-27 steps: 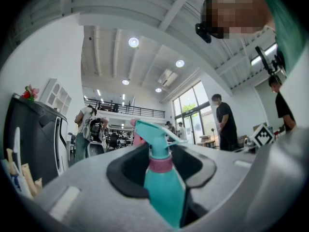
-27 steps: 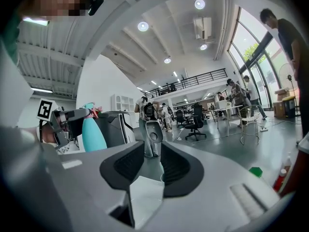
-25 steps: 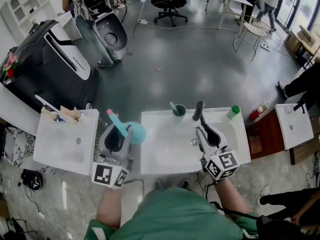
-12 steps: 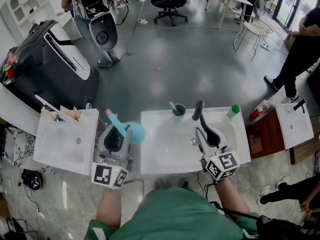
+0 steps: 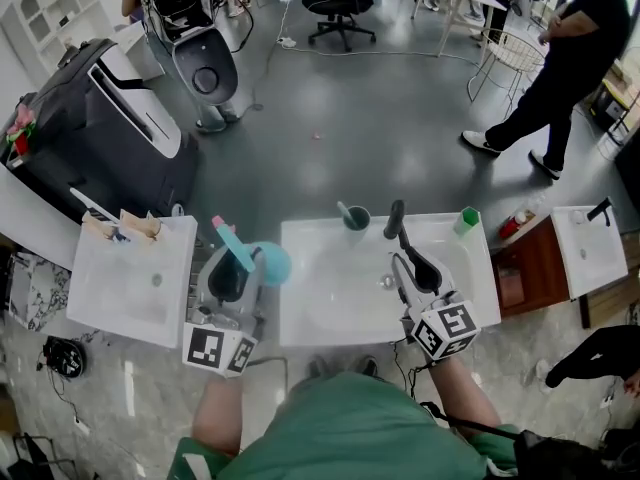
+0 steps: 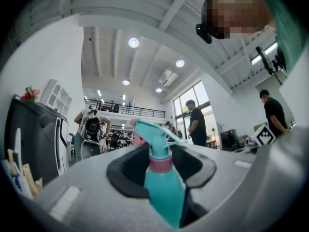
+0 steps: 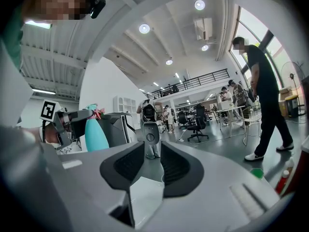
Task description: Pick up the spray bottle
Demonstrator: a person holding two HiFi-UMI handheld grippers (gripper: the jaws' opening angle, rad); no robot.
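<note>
Lower left of the head view, the left gripper pinches the teal spray bottle, apparently lifted clear beside the white sink, so the pickup looks done; the right gripper hangs spread, empty, over the basin

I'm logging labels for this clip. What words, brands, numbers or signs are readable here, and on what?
No readable text anywhere.
Left marker cube, right marker cube: black-and-white square patterns, no letters.
Spray bottle: no label shows.
Green bottle, red bottle: any print is too small to read.
</note>
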